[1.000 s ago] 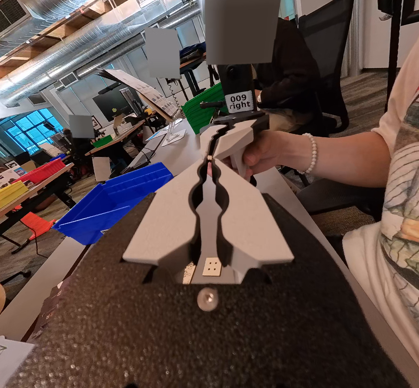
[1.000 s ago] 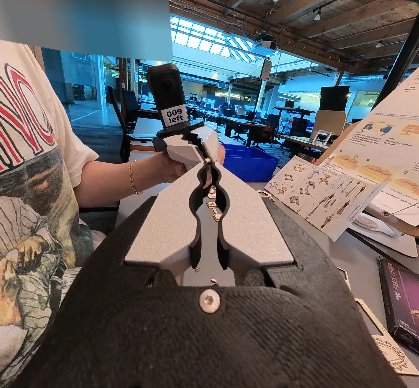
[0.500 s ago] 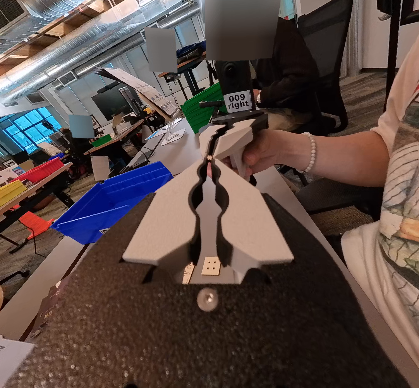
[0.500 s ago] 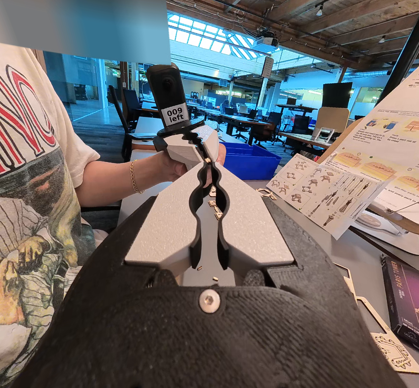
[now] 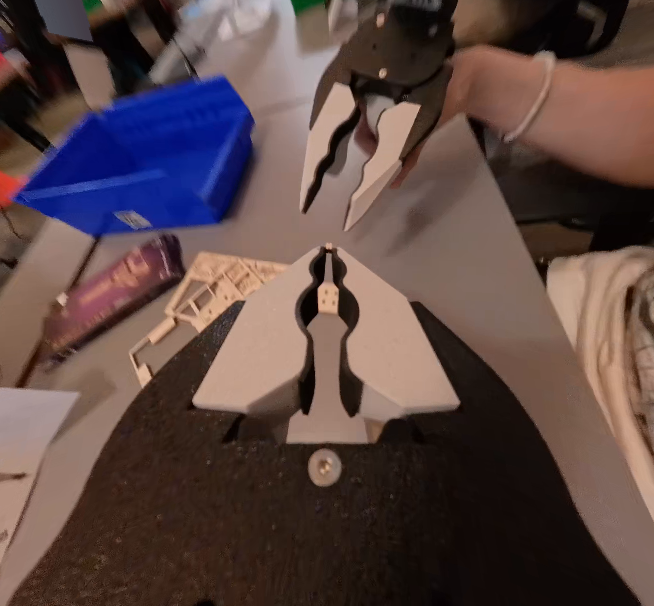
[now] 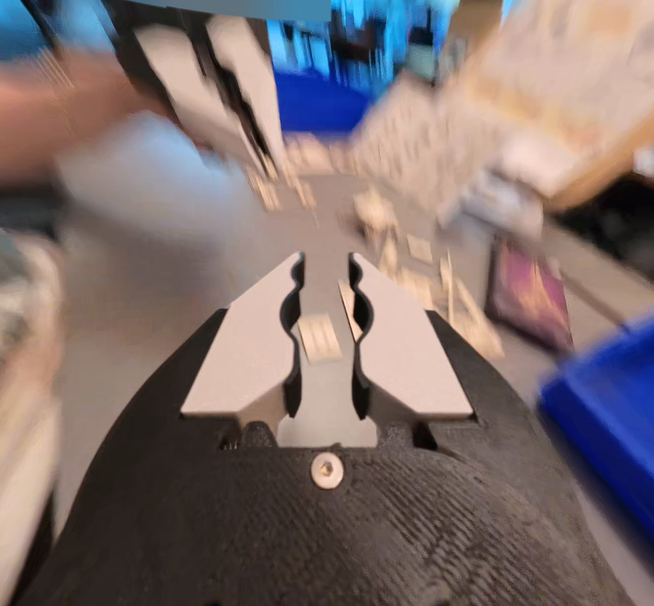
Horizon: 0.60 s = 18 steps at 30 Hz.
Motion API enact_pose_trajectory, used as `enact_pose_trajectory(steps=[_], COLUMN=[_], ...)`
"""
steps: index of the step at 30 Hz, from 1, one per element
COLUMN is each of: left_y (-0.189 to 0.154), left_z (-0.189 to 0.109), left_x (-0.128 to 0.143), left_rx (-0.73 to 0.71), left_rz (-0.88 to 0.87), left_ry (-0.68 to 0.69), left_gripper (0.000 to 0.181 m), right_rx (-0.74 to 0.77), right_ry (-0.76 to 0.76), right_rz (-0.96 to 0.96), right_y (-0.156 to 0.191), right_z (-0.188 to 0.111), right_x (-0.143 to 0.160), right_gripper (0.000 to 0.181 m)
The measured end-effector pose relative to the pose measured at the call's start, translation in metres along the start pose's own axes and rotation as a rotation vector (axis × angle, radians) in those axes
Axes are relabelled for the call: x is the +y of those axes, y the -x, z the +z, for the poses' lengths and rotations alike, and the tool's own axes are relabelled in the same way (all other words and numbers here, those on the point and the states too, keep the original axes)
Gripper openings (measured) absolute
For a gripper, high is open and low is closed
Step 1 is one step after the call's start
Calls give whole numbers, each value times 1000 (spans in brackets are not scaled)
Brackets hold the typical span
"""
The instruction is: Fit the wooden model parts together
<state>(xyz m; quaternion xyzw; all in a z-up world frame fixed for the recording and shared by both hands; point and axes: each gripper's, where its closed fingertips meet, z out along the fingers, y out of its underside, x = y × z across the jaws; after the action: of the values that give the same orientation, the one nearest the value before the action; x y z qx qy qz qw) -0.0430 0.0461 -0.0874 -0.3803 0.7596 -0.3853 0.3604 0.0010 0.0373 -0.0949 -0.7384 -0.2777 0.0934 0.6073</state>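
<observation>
In the left wrist view my left gripper (image 5: 328, 250) is shut on a tiny wooden part (image 5: 328, 245) pinched at its tips, low over the grey table (image 5: 442, 270). A small square wooden part with holes (image 5: 327, 301) lies on the table below its fingers. My right gripper (image 5: 325, 221) is open and empty just beyond, pointing down at the left one. The right wrist view is blurred: the right gripper (image 6: 325, 256) is open over a flat wooden part (image 6: 318, 338), and the left gripper (image 6: 270, 170) is at the upper left.
A blue bin (image 5: 141, 161) stands at the back left. A purple box (image 5: 116, 292) and a punched wooden sheet (image 5: 219, 281) lie left of my grippers. The right wrist view shows an instruction sheet (image 6: 531, 76) and a second blue bin (image 6: 601, 394) at right. Left tips to right tips: about 5 cm.
Both grippers have tilted down toward the table and moved apart. The right gripper has opened and let go of the tiny part; the left still holds it.
</observation>
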Motion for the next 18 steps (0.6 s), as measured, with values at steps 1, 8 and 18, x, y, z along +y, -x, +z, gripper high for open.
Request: enact_pose_trajectory(steps=[1, 8, 18], left_y=[3, 8, 3], left_z=[8, 54, 75], left_x=[13, 73, 94], left_rx=[28, 219, 342], left_rz=[-20, -104, -120], left_ry=[70, 409, 610], left_gripper=[1, 0, 0], right_rx=[19, -138, -317], right_ry=[117, 372, 436], right_rz=[-3, -52, 62], right_y=[-7, 3, 11], right_z=[0, 21, 46], right_x=[30, 104, 111], right_gripper=[30, 46, 47])
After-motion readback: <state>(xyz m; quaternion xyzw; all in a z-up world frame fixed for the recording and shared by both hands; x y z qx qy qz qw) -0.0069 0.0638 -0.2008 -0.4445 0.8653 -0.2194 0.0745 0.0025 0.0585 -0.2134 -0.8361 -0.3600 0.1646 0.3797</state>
